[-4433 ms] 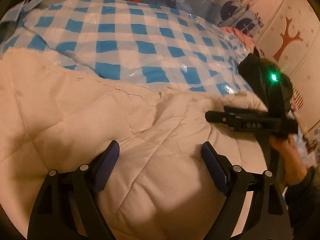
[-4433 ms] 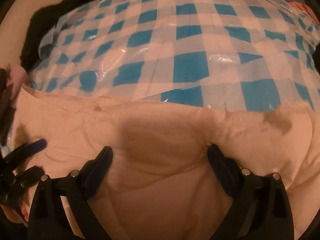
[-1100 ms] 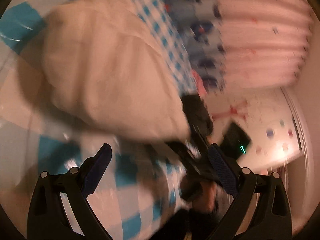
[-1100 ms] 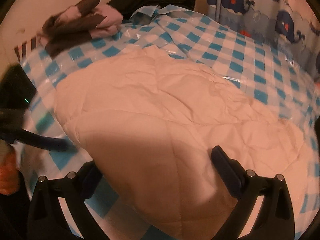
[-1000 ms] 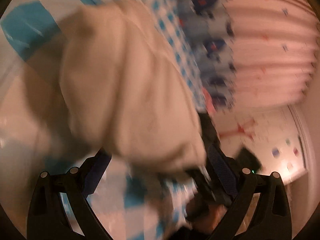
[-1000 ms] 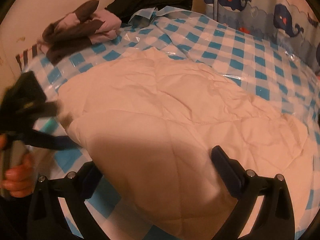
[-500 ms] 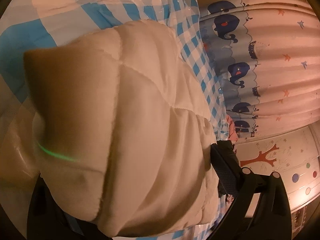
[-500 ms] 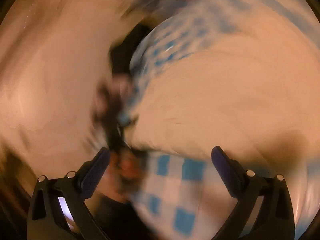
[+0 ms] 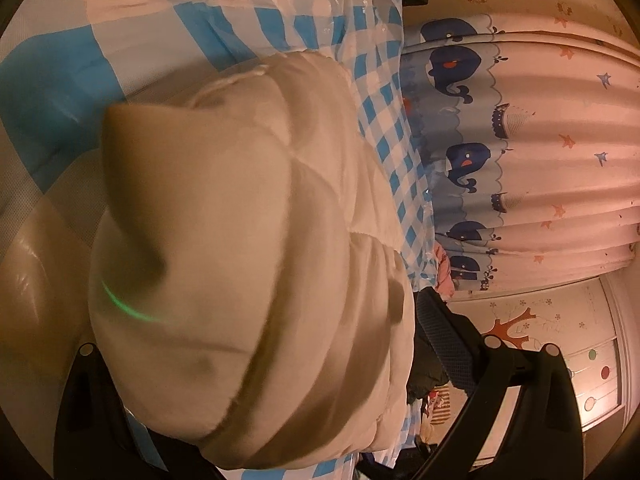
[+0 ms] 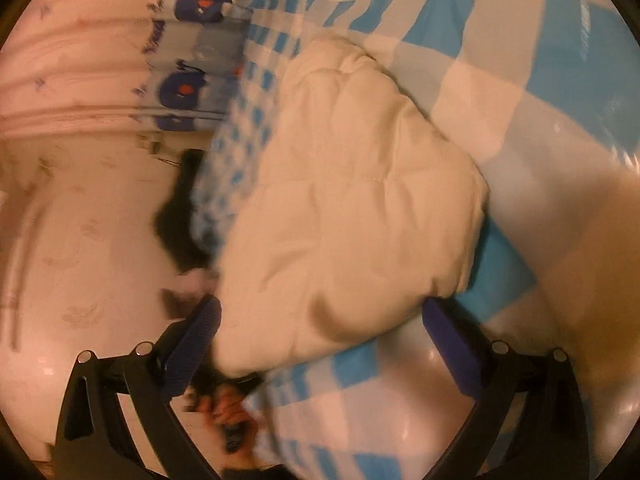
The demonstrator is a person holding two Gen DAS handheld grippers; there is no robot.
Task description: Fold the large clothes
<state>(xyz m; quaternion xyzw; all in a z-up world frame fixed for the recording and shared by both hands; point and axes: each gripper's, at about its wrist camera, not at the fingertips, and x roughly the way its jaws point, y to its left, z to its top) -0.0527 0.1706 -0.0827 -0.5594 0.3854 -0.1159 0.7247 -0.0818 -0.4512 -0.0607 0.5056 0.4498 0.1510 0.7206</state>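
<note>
A cream quilted garment [image 9: 240, 220] lies folded into a thick bundle on the blue-and-white checked plastic cover [image 9: 60, 72]. In the left wrist view its near end fills the space between the jaws of my left gripper [image 9: 288, 360], which stands open. The left finger is hidden behind the fabric and only the right finger [image 9: 444, 344] shows. In the right wrist view the garment [image 10: 352, 200] sits just ahead of my right gripper [image 10: 320, 340], also open, with the bundle's corner reaching between the fingertips. A blurred hand [image 10: 228, 408] shows low in that view.
A whale-print curtain [image 9: 520, 140] hangs beyond the far side of the cover [image 10: 520, 60]. Dark clothing [image 10: 176, 216] lies at the cover's edge by the wall. A pink item [image 9: 444, 276] and a tree sticker [image 9: 512, 324] show near the right finger.
Both views have rolled sideways and dropped low. The left gripper has closed in until the garment's end sits between its fingers. The right view has swung from above the garment down to its side.
</note>
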